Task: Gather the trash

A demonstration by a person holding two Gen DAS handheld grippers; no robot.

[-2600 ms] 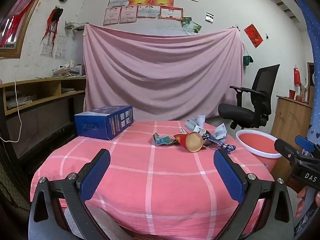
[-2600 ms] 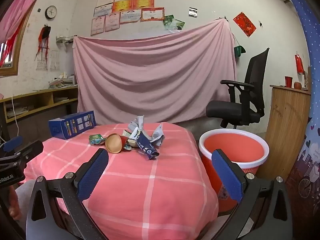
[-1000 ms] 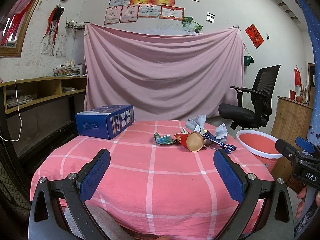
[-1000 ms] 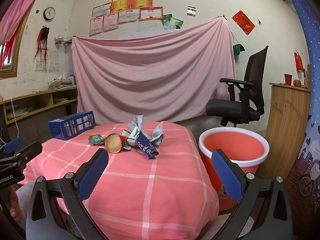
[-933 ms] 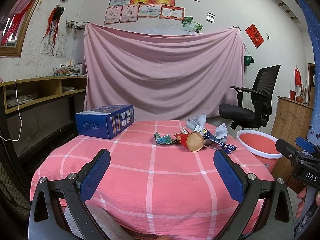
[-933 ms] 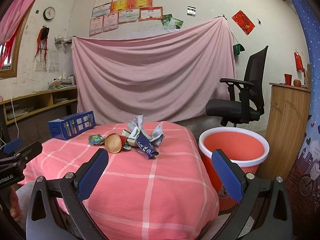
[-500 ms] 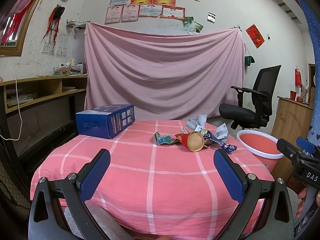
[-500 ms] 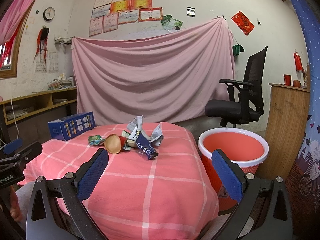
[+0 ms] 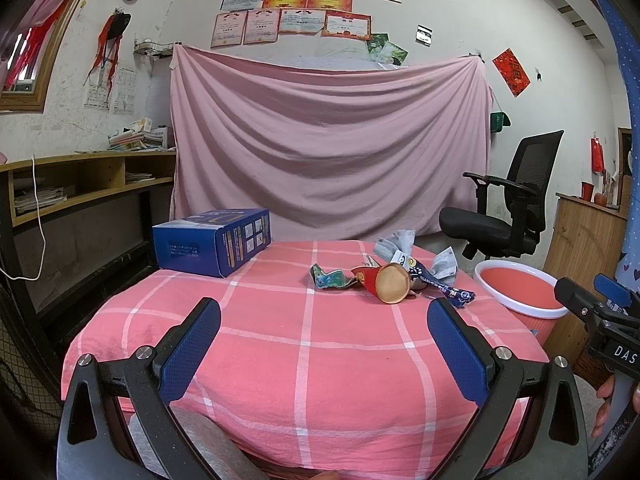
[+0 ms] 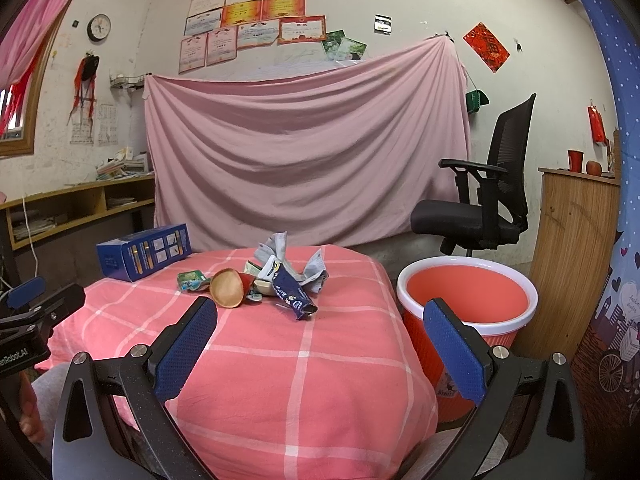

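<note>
Facing your left gripper and right gripper, both spread wide, empty: trash pile ahead; bin right, seemingly empty.

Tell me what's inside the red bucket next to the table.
The red bucket shows only its bare red inner wall in the right wrist view; no trash is visible inside. Its near white rim hides the bottom, so something could lie there unseen.

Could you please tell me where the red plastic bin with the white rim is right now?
The red plastic bin with the white rim stands on the floor just off the pink checked table's right edge, in front of the black office chair.
</note>
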